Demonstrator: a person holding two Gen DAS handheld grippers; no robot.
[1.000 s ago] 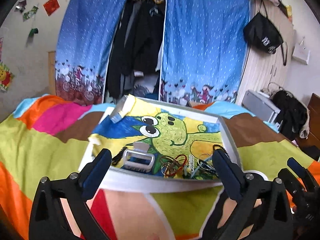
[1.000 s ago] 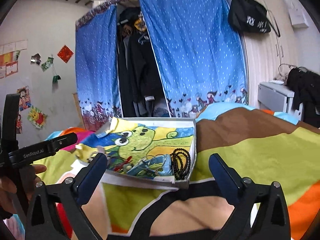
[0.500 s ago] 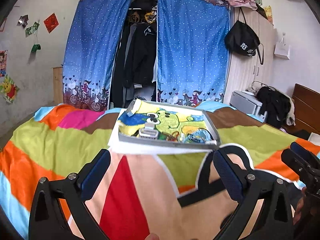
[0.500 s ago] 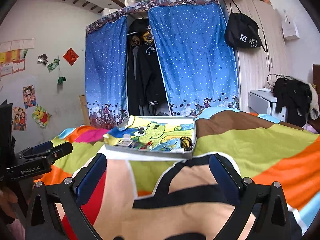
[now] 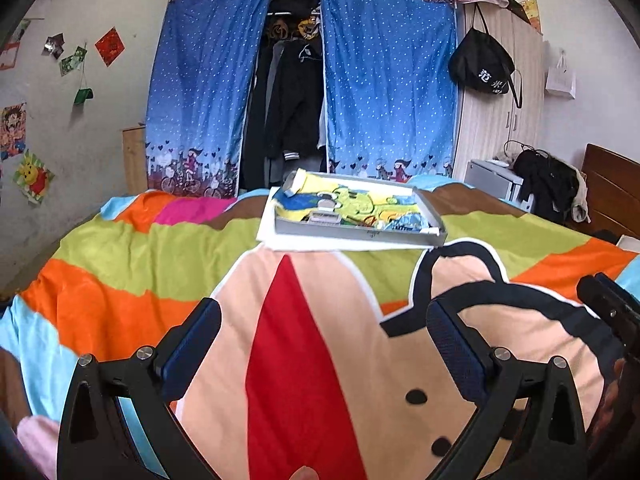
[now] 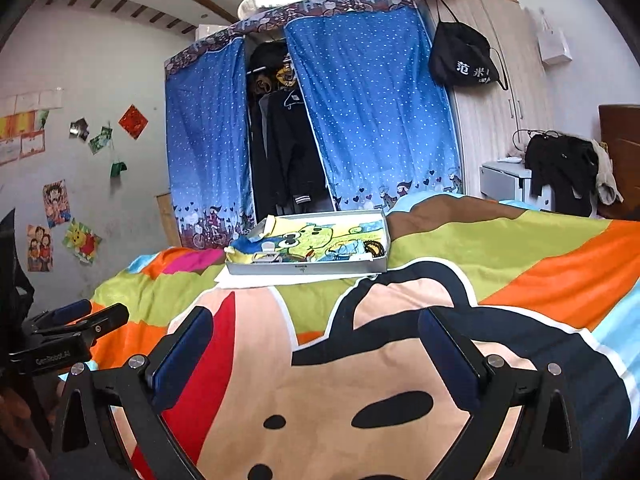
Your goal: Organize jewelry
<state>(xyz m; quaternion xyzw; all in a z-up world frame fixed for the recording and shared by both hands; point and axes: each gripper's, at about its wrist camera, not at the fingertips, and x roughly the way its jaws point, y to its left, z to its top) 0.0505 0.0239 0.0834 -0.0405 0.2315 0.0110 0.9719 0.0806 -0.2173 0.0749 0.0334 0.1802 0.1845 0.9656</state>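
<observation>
Two pairs of tongs, left [image 5: 322, 336] and right [image 6: 314, 334], hang released and empty, well short of the shallow grey cardboard tray [image 6: 306, 268] on the bed's striped cartoon blanket [image 5: 120, 264]. The jewelry [image 6: 374, 248] lies bunched at the tray's near edge. I judge this fits either an approach or a withdrawal; any further sorting would mean closing that gap.

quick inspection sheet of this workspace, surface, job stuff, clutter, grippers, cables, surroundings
surface: bed with a bright cartoon-print blanket.
job's things: shallow grey tray lined with a cartoon cloth, standing on a white sheet at the far side of the bed; small jewelry pieces lie along its near edge, among them a dark bead bracelet.
clutter: nothing seen on the blanket besides the tray.
grippers: left gripper and right gripper both open, empty, over the near blanket, well short of the tray.
cables: nothing seen on the bed.
surroundings: blue curtain wardrobe, hanging black bag, wall posters.
</observation>
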